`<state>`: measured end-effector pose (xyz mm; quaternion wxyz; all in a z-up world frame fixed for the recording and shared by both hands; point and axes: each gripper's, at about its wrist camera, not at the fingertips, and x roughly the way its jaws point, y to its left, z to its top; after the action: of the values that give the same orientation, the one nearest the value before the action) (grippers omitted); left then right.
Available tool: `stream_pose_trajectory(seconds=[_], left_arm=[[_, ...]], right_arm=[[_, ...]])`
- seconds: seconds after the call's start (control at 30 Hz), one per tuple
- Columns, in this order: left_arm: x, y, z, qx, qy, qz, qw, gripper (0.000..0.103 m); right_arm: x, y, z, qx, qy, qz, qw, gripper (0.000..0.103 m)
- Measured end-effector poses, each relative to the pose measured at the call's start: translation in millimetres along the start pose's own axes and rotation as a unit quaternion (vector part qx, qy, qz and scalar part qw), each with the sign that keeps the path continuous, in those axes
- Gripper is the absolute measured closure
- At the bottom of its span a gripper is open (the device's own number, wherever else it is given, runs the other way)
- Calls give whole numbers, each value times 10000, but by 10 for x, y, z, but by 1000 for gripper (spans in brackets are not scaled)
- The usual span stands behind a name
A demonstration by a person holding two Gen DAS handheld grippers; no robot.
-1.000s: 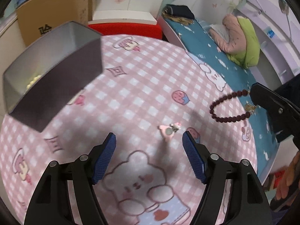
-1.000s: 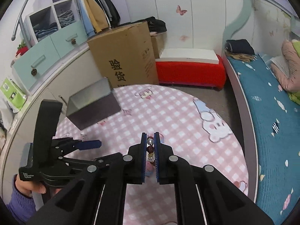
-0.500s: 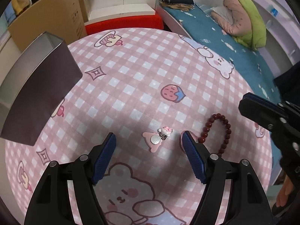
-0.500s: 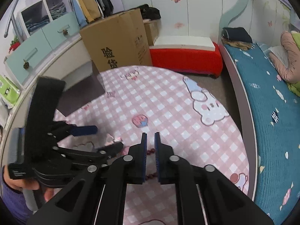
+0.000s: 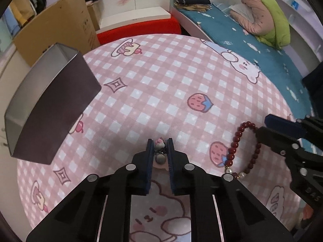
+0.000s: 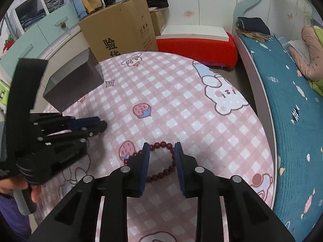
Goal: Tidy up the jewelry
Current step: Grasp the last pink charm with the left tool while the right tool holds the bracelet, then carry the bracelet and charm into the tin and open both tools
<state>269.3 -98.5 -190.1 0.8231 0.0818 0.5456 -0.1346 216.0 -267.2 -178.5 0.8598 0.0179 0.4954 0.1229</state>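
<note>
Left wrist view: left gripper (image 5: pixel 159 146) fingers have just closed, gripping a small charm (image 5: pixel 159 143); right gripper (image 6: pixel 162 148) fingers have just parted over the red bead bracelet (image 6: pixel 161 145); the grey box (image 5: pixel 48 102) far left hides its contents.

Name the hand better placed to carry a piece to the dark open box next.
Left. The left tongs have just been closing on the small pink charm. The right tongs, just opening, stand apart over the dark red bead bracelet lying on the pink checked cloth. The dark open box sits on the left side.

The left gripper (image 5: pixel 159 144), its jaws having just been closing, pinches a small pink charm (image 5: pixel 159 148) on the pink checked worktop (image 5: pixel 161 92). A dark-red bead bracelet (image 5: pixel 245 151) lies near the worktop's right edge beside the right gripper (image 5: pixel 282 129); a dark box (image 5: pixel 50 111) stands at the left edge.
</note>
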Motion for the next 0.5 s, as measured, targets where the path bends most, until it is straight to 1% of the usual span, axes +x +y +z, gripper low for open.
stream_pose_trajectory(seconds=[0.1,0.23,0.3,0.37,0.4,0.43,0.47,0.5], left_arm=[[-1,70,-24,-17,16,-115,9999,89],[-32,169,-57,-183,60,-398,9990,90],[-53,156,-77,-218,44,-448,9987,90],[-87,181,-95,-239,12,-462,9986,90],[-104,183,-99,-238,-2,-484,9985,90],[-126,176,-103,-232,-21,-497,9985,90],[-146,171,-113,-226,-37,-500,9985,90],[-170,158,-119,-214,-58,-505,9985,90]], right_arm=[[65,17,-16,-13,138,-73,9999,77],[147,13,-42,-45,290,-206,9994,77],[177,30,-43,-92,354,-246,9990,77],[199,57,-49,-189,337,-390,9985,81],[203,62,-49,-191,345,-405,9984,81],[207,68,-47,-204,347,-430,9983,84],[212,70,-45,-229,331,-520,9978,91],[214,67,-42,-241,304,-595,9975,94]])
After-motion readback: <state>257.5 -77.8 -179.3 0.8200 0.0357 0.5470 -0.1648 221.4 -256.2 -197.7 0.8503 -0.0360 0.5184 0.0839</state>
